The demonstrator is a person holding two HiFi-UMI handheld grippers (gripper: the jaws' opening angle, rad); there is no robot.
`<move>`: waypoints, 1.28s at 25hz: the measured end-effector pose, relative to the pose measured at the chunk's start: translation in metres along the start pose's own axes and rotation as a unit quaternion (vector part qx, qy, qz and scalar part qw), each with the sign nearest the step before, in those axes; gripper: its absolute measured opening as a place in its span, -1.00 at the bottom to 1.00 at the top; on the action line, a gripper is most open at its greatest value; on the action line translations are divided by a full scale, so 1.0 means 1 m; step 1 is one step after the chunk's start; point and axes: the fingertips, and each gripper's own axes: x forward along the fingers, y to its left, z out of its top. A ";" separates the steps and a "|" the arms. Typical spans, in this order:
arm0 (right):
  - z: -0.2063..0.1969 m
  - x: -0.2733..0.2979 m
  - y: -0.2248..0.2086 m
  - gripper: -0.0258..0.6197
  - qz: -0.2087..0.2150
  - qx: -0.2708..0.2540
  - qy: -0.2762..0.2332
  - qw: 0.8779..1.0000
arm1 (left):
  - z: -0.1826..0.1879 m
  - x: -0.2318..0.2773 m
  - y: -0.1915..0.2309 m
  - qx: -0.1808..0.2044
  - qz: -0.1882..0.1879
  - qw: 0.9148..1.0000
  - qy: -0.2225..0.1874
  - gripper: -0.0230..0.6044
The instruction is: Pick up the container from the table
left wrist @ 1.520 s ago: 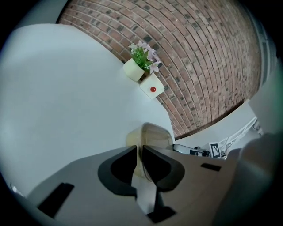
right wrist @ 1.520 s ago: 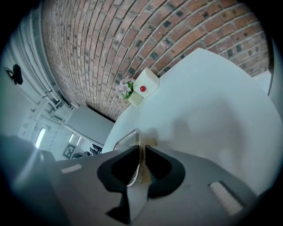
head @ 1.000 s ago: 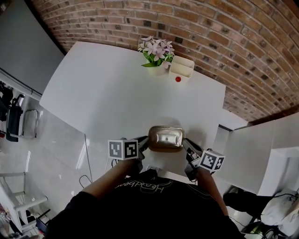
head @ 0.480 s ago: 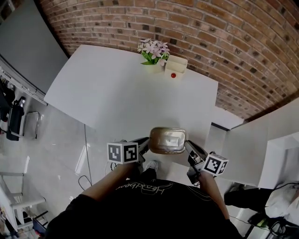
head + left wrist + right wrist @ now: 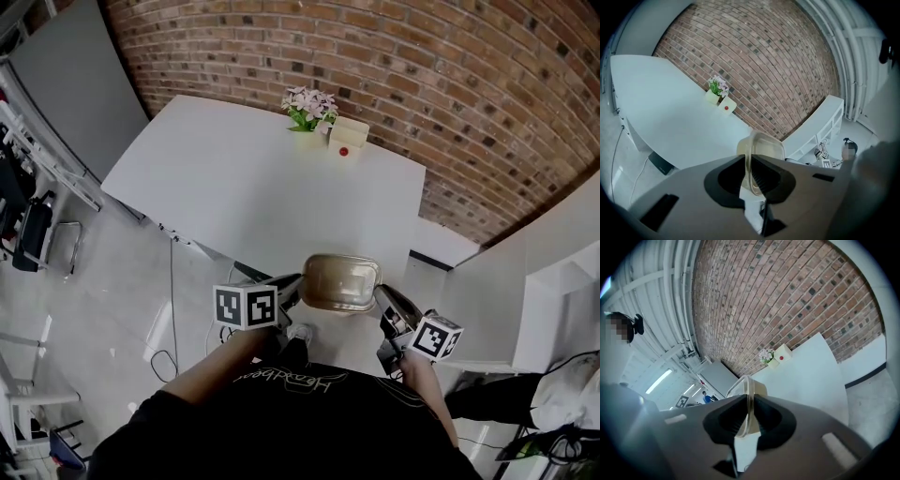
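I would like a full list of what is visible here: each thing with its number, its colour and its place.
container: one, clear with a brownish tint, held at its two ends by the grippers, by the table's near edge
table: one, white, in front of the brick wall
flower pot: one, pink flowers in a pale pot, at the table's far edge
box: one, white with a red dot, beside the flower pot
brick wall: one, red-brown, behind the table
shelf unit: one, white, at the right
left gripper: one, dark, shut on the container's left rim
right gripper: one, dark, shut on its right rim
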 end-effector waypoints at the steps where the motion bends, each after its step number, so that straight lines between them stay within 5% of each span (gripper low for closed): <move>1: 0.000 -0.004 0.004 -0.77 0.001 -0.008 -0.003 1.000 | -0.001 -0.005 -0.005 0.006 0.000 1.000 -0.006 -0.78; 20: -0.005 -0.073 0.099 -0.77 0.049 -0.080 -0.057 0.994 | -0.020 -0.092 -0.074 0.056 -0.043 0.994 -0.086 -0.78; 32: -0.013 -0.100 0.113 -0.77 0.047 -0.097 -0.069 0.992 | -0.037 -0.109 -0.096 0.063 -0.058 0.992 -0.097 -0.78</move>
